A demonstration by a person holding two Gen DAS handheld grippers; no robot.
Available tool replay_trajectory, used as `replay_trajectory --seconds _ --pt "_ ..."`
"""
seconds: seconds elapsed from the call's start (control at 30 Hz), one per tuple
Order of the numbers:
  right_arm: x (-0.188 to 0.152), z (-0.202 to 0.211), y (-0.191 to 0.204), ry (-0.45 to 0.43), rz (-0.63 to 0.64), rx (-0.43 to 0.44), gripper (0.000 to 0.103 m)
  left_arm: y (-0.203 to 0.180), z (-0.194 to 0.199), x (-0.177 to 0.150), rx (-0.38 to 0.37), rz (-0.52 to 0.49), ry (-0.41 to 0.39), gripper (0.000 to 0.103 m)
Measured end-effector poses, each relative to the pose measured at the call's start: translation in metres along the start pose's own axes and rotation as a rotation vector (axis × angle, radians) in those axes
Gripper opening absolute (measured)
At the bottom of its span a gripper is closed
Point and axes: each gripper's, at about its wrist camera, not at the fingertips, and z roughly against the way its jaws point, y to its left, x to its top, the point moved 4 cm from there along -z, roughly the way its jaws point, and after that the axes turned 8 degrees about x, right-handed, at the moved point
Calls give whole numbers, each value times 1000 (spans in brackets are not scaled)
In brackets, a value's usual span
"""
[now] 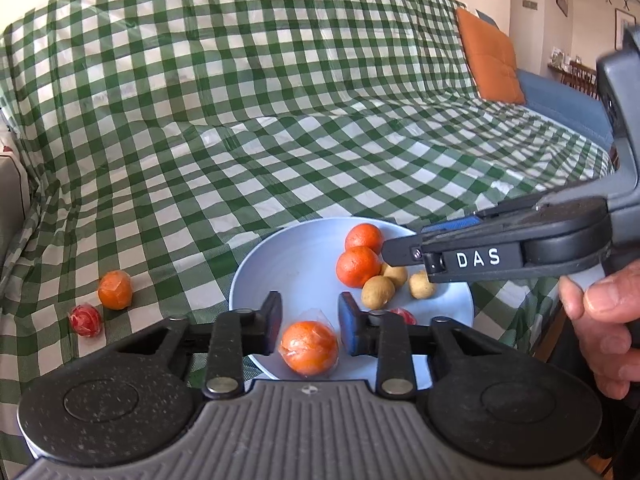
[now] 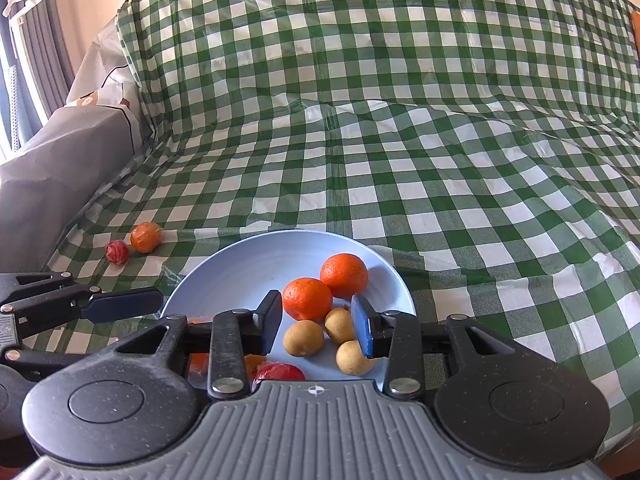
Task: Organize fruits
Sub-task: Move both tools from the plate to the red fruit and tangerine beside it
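Left wrist view: the left claw (image 1: 310, 320) is holding a wrapped orange (image 1: 308, 346), with a pad pressing on each side. The orange is hanging right over the near rim of the blue bowl (image 1: 280, 264). Its wrap is looking shiny and slippery, so it may be sliding out of the pads. If it is landing on the rim and not inside, it may be bouncing out and rolling over the checked cloth (image 1: 320, 120).

A little farther in, the right claw (image 2: 318, 328) is hovering low over the bowl. Its pads are standing a little apart and gripping nothing. Under it the small brown fruits (image 2: 303, 338), a red wrapped fruit (image 2: 280, 372) and two bare oranges (image 2: 307, 298) are crowding one side. A bump from that claw may be knocking them over the edge. Both claws are working close together and may be hitting each other.

Farther off, another wrapped orange (image 1: 115, 290) and a red fruit (image 1: 85, 320) are waiting on the cloth. The cloth is looking soft and wrinkly, so they may be rolling away when poked.
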Motion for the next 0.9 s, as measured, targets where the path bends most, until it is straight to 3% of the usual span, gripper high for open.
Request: replay_trajectory --seconds 0.17,0.33,0.4,0.47,0.53,0.6,0.7,0.8,0.9 --pt "2 2 0 -10 -23 5 40 30 13 18 18 50 -26 27" --pt "4 3 4 -13 -27 20 40 88 10 37 135 1 -29 28" --pt "4 3 6 -13 -24 28 40 115 -5 27 177 16 41 36" --pt "5 3 8 -13 -20 33 40 146 -29 15 168 168 201 38" --pt "5 1 9 -10 -19 36 40 167 -36 10 216 265 226 41" --pt "5 -1 11 -7 -20 37 40 168 -40 11 254 263 238 54" --pt "5 -4 13 1 -19 42 40 152 -45 16 259 168 221 68" --pt "5 -8 17 11 -16 46 40 139 -52 16 278 87 221 70" --pt "4 -10 20 16 -10 52 40 147 -60 14 303 100 218 70"
